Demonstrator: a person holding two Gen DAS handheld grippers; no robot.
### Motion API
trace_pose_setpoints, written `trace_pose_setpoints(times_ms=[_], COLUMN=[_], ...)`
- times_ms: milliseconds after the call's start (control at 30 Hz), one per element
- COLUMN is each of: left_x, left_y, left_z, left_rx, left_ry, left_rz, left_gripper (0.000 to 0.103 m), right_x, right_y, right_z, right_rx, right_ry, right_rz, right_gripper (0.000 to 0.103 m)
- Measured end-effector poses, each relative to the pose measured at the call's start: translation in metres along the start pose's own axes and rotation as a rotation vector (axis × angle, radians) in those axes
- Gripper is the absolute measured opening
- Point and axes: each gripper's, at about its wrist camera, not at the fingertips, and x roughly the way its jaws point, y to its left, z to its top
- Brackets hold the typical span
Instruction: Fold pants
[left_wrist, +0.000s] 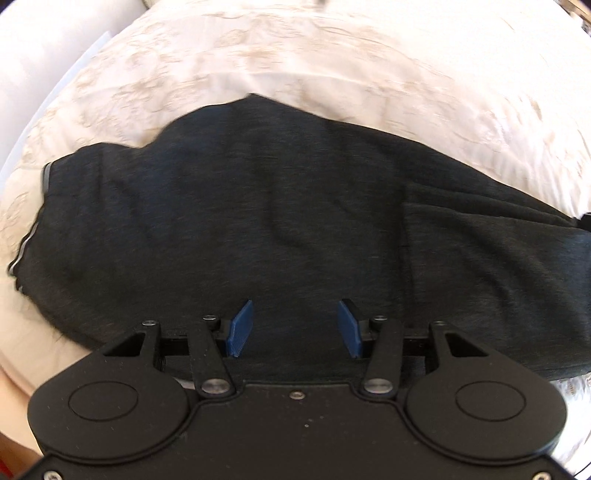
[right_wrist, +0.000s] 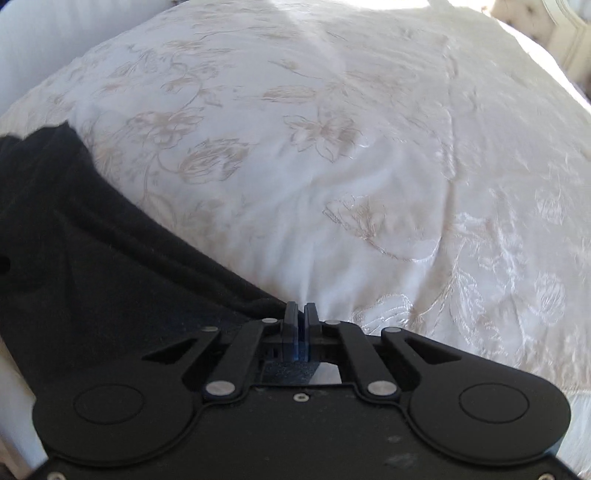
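While the dark pants (left_wrist: 277, 221) lie spread across the bed, we see them stretch left and right ahead of our left gripper (left_wrist: 295, 328), whose blue-padded fingers (left_wrist: 240, 328) stand wide apart just above the cloth with nothing between them. A pale-edged hem or waistband (left_wrist: 27, 243) shows at the far left end of the garment; which it is we cannot tell. Our right gripper (right_wrist: 300, 325) has its fingers (right_wrist: 291, 321) pressed together at the edge of the pants (right_wrist: 92, 258), which run off to their left; dark cloth sits beneath the pads, but whether it is pinched between them we cannot tell. Beyond and to the right of those fingers spreads the white floral bedspread (right_wrist: 369, 147).
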Motion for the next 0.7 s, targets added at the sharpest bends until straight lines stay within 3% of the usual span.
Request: trace_pose_setpoints(times_ms=[167,300,500,700], left_x=[-0.007,-0.006,0.007,0.019], left_y=[0.042,0.09,0.162,0.208], left_z=[-0.002,0.002,0.01,0.015], left_rx=[-0.052,-0.122,-0.234,-0.252], left_ry=[-0.016,-0.019,0.015,0.044], left_rz=[0.035,0.065,0.081,0.104], left_gripper=[0.057,0.057,0.057,0.057], right_x=[-0.032,-0.049,-0.057,-0.056], right_y=[0.003,0.02,0.065,0.118], right_z=[-0.002,-0.008,-0.016,-0.014], right_rx=[0.056,0.104,0.195,0.231], right_ry=[-0.059,-0.071,-0.05,-0.009], right_rz=[0.027,0.017,-0.045,-0.115], right_gripper=[0.02,0.025,0.03,0.031])
